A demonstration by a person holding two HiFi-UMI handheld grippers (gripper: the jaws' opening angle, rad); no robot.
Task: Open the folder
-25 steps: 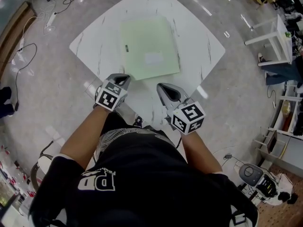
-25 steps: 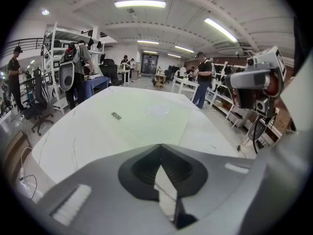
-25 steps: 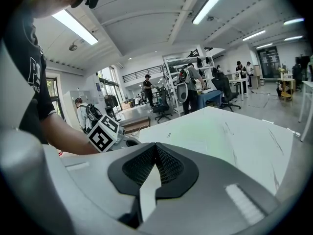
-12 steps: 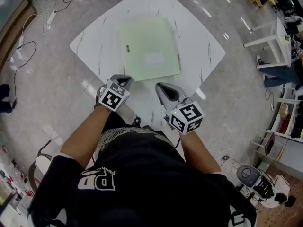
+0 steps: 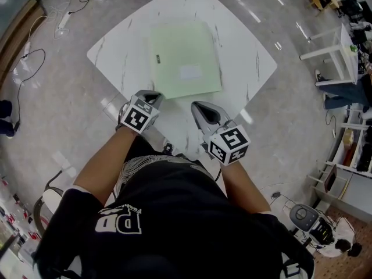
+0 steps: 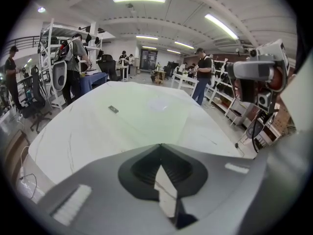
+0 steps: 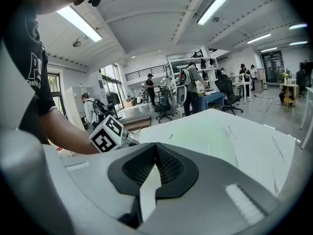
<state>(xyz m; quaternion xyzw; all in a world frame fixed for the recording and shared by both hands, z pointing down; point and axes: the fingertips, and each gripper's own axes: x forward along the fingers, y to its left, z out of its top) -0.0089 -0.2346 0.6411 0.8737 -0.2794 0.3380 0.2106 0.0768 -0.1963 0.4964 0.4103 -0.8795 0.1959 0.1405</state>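
Glossy marble-look table (image 5: 244, 45), smooth pale-green plastic folder (image 5: 183, 57)

Pale green folder (image 5: 185, 58) flat on white table (image 5: 244, 57), left tongs (image 5: 153, 96) by its near-left corner, right tongs (image 5: 201, 107) nearby

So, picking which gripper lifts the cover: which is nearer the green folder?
Left. The left gripper is at the folder's near left corner; the right gripper sits short of its near edge.

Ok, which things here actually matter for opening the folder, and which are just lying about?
For the job: green folder, closed and flat on the white table; left gripper and right gripper, both shut and empty.
Lying about: floor cables, small white side table, shelving.
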